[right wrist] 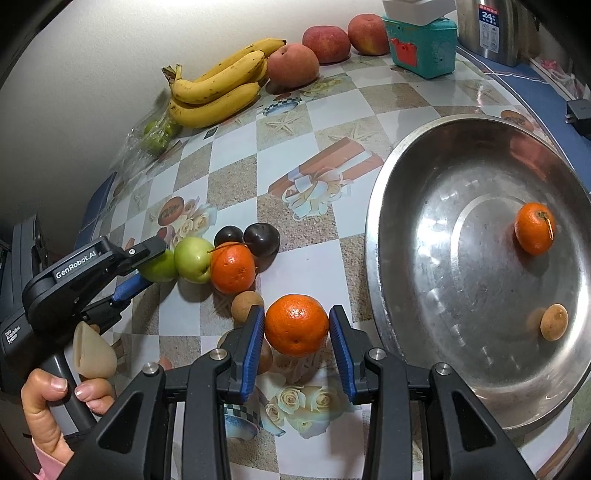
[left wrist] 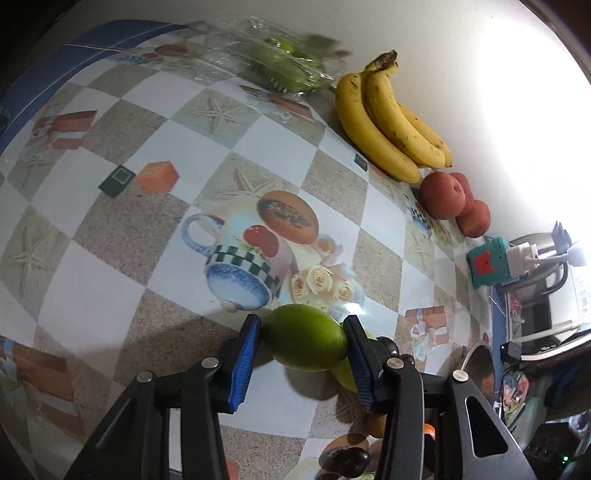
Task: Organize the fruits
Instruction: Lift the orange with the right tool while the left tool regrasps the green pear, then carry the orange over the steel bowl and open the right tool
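Observation:
My left gripper is shut on a green fruit just above the table; it also shows in the right wrist view, gripping that green fruit. My right gripper is closed around an orange, both pads touching it. Beside them lie a second green fruit, another orange, two dark plums and a small brown fruit. The steel bowl holds an orange and a brown fruit.
Bananas and peaches lie along the wall. A clear plastic box with green fruit sits at the far end. A teal socket block and a metal kettle stand behind the bowl.

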The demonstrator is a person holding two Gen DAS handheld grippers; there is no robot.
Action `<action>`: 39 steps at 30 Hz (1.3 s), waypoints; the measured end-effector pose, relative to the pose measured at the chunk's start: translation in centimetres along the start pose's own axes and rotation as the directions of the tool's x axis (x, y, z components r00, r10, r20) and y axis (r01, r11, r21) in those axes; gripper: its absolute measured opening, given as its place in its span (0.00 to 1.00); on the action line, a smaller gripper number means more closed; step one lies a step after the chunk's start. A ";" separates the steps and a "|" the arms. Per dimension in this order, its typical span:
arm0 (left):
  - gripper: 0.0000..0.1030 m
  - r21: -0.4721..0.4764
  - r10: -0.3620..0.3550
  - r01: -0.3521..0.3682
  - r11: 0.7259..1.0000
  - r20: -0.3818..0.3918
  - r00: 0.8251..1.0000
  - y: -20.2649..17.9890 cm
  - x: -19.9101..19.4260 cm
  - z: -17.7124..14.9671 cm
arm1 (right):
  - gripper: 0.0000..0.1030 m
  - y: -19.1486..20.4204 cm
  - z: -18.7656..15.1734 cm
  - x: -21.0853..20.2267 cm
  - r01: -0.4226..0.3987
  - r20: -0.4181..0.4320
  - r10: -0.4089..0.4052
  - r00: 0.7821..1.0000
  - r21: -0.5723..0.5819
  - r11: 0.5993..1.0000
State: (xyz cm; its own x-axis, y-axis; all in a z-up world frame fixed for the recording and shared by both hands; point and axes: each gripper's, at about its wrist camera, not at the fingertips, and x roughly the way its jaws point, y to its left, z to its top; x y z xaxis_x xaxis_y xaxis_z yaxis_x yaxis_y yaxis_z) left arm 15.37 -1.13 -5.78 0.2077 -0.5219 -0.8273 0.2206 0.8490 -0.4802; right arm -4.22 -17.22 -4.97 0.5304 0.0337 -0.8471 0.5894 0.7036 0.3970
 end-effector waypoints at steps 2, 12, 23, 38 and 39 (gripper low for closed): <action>0.47 -0.019 -0.010 0.010 1.000 -0.006 1.000 0.3 -0.1 0.0 | 0.36 0.1 0.0 0.0 -0.003 -0.001 0.003 1.000 -0.004 1.000; 0.47 -0.015 -0.025 0.026 1.000 0.045 0.999 -0.4 -2.9 0.6 | 0.36 -0.1 0.1 -1.2 -0.027 0.026 0.027 0.999 0.003 1.000; 0.47 0.041 -0.046 0.043 0.998 0.080 0.996 -3.1 -5.3 0.0 | 0.36 -4.2 0.7 -4.6 0.006 0.111 -0.020 0.994 0.128 0.992; 0.35 0.233 -0.077 0.066 0.970 0.040 0.996 -9.7 -4.9 -3.5 | 0.36 -13.6 0.1 -7.5 0.138 0.140 -0.210 0.968 0.405 0.904; 0.35 0.226 -0.070 0.059 0.972 0.042 0.997 -9.4 -4.9 -3.4 | 0.36 -13.7 0.1 -7.5 0.141 0.139 -0.214 0.967 0.406 0.903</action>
State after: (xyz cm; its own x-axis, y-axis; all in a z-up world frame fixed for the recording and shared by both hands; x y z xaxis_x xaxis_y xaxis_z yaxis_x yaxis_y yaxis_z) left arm 9.03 -6.28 1.85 0.2317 -0.5832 -0.7786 0.4421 0.7761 -0.4497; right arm -16.22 -27.18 -3.98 0.4717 -0.2166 -0.8548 0.8543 0.3522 0.3822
